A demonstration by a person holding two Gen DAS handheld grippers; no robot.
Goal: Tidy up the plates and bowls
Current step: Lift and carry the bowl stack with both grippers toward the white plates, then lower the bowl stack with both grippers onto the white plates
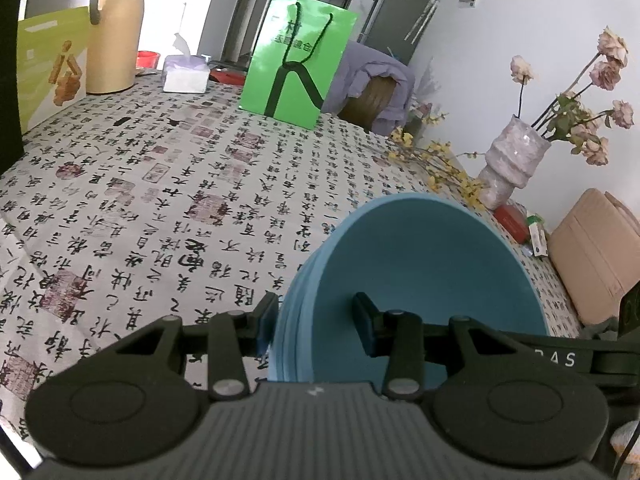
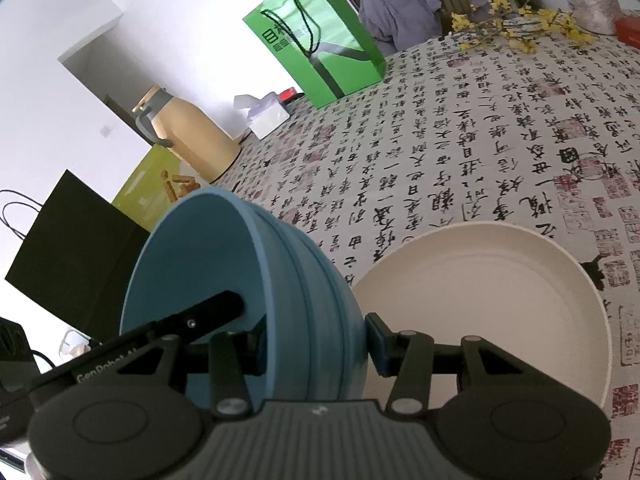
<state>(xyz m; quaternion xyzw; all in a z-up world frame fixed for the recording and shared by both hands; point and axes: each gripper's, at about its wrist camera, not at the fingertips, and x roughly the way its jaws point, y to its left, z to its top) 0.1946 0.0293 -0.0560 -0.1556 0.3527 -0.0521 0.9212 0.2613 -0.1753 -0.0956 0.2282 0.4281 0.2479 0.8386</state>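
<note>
Blue bowl [image 1: 420, 272] pinched at opposite rims by both jaws, white plate [image 2: 480, 280] just beside, green bag [image 1: 296, 56] beyond.

Soft, even daylight (whites blown out), heavy fisheye bending, dark vignetted corners.

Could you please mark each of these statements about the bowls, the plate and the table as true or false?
1. Both grippers grip the stack of blue bowls. True: the left gripper and the right gripper each clamp its wall.
2. The blue stack is a single bowl. False: several nested rims show.
3. A white plate lies on the tablecloth beside the bowls. True.
4. The white plate holds food. False: it is empty.
5. The green paper bag lies flat. False: it stands upright.
</note>
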